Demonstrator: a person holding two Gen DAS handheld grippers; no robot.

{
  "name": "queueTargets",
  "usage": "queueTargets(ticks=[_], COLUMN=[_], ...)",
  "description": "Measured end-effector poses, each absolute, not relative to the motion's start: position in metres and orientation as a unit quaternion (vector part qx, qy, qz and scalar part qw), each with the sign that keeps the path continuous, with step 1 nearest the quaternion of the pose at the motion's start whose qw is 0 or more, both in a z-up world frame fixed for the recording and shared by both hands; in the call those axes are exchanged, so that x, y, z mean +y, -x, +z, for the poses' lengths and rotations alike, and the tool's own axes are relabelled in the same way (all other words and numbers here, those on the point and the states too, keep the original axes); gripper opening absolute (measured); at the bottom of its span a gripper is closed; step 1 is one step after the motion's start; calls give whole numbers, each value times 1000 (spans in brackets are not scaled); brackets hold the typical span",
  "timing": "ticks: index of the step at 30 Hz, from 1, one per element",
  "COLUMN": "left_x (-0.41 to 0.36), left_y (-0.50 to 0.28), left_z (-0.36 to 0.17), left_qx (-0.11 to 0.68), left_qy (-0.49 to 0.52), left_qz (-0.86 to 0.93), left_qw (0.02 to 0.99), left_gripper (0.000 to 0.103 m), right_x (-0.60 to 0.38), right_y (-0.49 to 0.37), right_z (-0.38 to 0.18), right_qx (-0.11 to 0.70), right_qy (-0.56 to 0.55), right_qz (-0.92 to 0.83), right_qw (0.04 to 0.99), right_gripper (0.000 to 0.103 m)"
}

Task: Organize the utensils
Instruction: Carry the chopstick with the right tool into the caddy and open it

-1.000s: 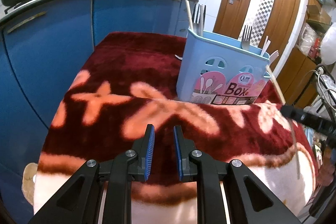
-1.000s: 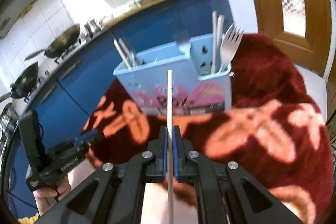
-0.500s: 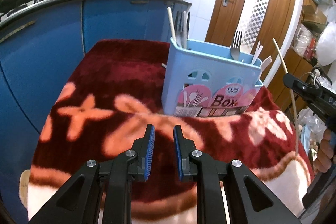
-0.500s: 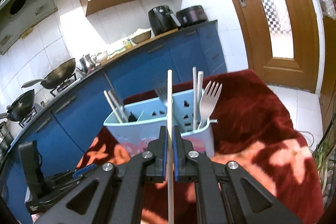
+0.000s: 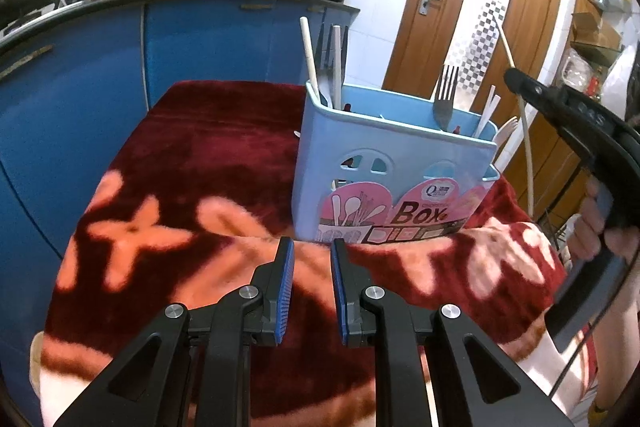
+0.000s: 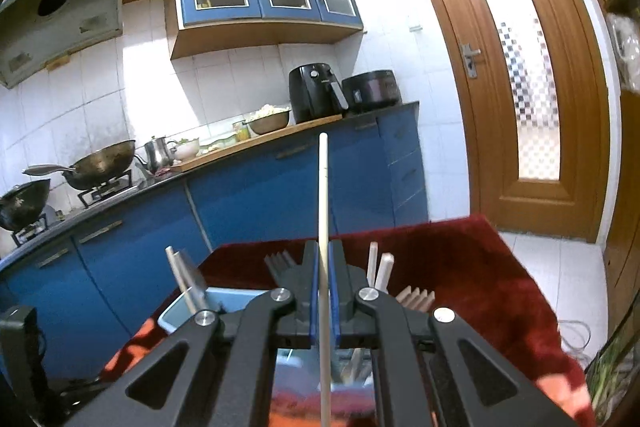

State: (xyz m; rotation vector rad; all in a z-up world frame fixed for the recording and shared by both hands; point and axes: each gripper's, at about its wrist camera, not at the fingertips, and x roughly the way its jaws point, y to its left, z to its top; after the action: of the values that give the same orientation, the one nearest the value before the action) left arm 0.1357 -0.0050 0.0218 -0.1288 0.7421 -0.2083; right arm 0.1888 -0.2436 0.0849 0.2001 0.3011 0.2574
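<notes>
A light blue utensil box stands on the red flowered blanket, holding a metal fork, pale chopsticks and other utensils. My left gripper is open and empty, low over the blanket just in front of the box. My right gripper is shut on a thin pale chopstick that stands nearly upright. In the left wrist view this gripper holds the chopstick just off the box's right end. From the right wrist, the box's rim shows below the fingers.
Blue kitchen cabinets run behind the table, with woks and a black air fryer on the counter. A wooden door is at the right. A person's hand grips the right tool's handle.
My right gripper has risen and tipped upward with the chopstick, so the box dropped low in its view. The left gripper drifted a little, and the box now looks closer.
</notes>
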Motion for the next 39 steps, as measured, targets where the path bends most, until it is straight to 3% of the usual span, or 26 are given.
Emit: queueTargets(ticks=[26,36,39], left_x=[5,6,6], left_y=[-157,-157,-156], left_z=[6,4,5], left_qx=[368,366,367], left_qy=[91,95,95], left_qz=[-102,-105,-105], left_qw=[920,920,919], left_gripper=[18,18,18], right_x=[-227,-226,-229], right_y=[-221,-214,-208], right_z=[70,56,56], right_qx=[78,98,115], right_qy=[-42,-30,-41], right_qz=[90,92,104], right_qw=[992,990,987], right_gripper=[6,7,16])
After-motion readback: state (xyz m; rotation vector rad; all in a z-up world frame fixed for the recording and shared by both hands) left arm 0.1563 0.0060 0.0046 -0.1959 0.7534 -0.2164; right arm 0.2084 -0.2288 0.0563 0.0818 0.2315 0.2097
